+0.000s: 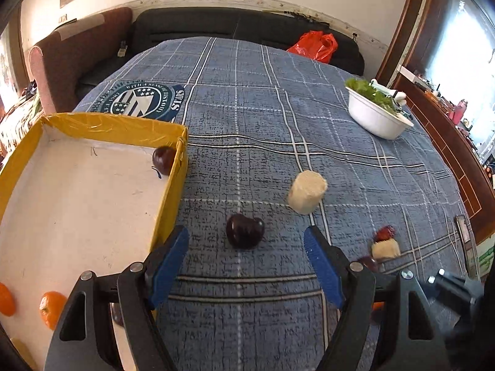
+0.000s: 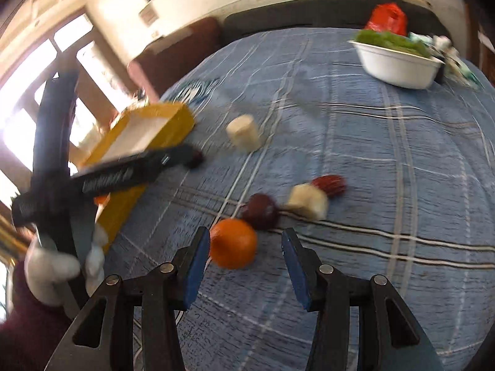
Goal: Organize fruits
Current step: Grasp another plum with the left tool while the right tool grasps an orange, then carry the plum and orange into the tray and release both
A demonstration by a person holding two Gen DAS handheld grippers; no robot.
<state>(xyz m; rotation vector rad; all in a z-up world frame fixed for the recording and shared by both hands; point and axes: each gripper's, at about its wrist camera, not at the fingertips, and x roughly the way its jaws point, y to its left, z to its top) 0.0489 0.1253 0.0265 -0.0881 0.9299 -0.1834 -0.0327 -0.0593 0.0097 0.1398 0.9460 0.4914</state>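
My left gripper (image 1: 246, 242) is open and empty, with a dark plum (image 1: 244, 231) on the cloth between its fingertips. The yellow-walled tray (image 1: 168, 130) at left holds another plum (image 1: 164, 160) and two oranges (image 1: 51, 309). My right gripper (image 2: 246, 249) is open over the cloth, with an orange (image 2: 233, 243) between its blue fingertips. Past it lie a dark plum (image 2: 261, 211), a pale cut chunk (image 2: 307, 205) and a red date (image 2: 329, 185). A pale cylinder piece (image 1: 306, 191) lies mid-table, also in the right wrist view (image 2: 244, 136).
A white bowl of greens (image 1: 376, 114) stands at the far right of the plaid-covered table (image 1: 263, 108). A red bag (image 1: 315, 44) lies on the dark sofa behind. The left gripper's body and gloved hand (image 2: 62, 259) show at left in the right wrist view.
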